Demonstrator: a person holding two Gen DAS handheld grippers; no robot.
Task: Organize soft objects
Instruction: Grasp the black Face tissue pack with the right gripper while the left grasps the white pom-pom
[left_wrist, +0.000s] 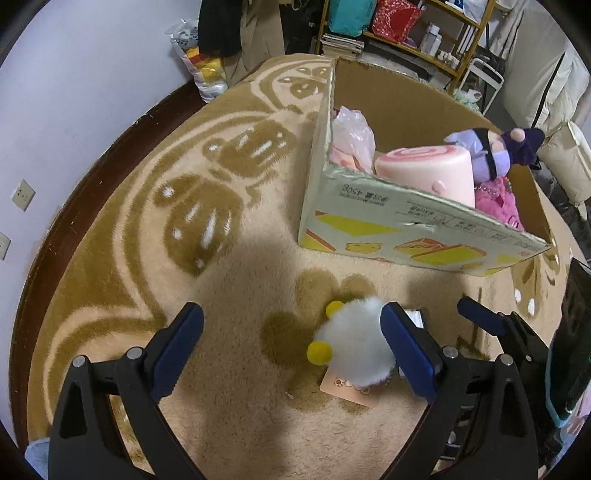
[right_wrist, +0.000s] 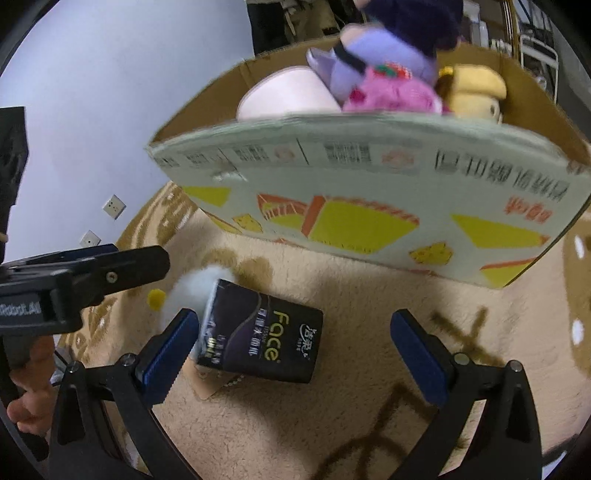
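Nearest the lens, left gripper (left_wrist: 291, 341) spread wide, blue pads apart, clamped on nothing. Between its fingers, hard against the right-hand pad, lay a white fluffy toy (left_wrist: 356, 341) with yellow pompoms, resting on a tan card tag (left_wrist: 349, 391) on the beige patterned blanket (left_wrist: 147, 206). Beyond the fingertips and to the right stood an open cardboard box (left_wrist: 369, 225), already holding a pink roll cushion (left_wrist: 428, 166), a purple plush doll (left_wrist: 495, 151), a pink fuzzy toy (left_wrist: 495, 201) and a wrapped pink item (left_wrist: 349, 138).

Right gripper (right_wrist: 295, 341) likewise wide apart, gripping nothing. Just inside its left pad lay a dark tissue pack (right_wrist: 262, 334), touching the white toy behind it. Straight ahead of those fingers rose the box front; a yellow plush (right_wrist: 474, 92) showed inside. A bare hand (right_wrist: 31, 391) appeared left of the claw.
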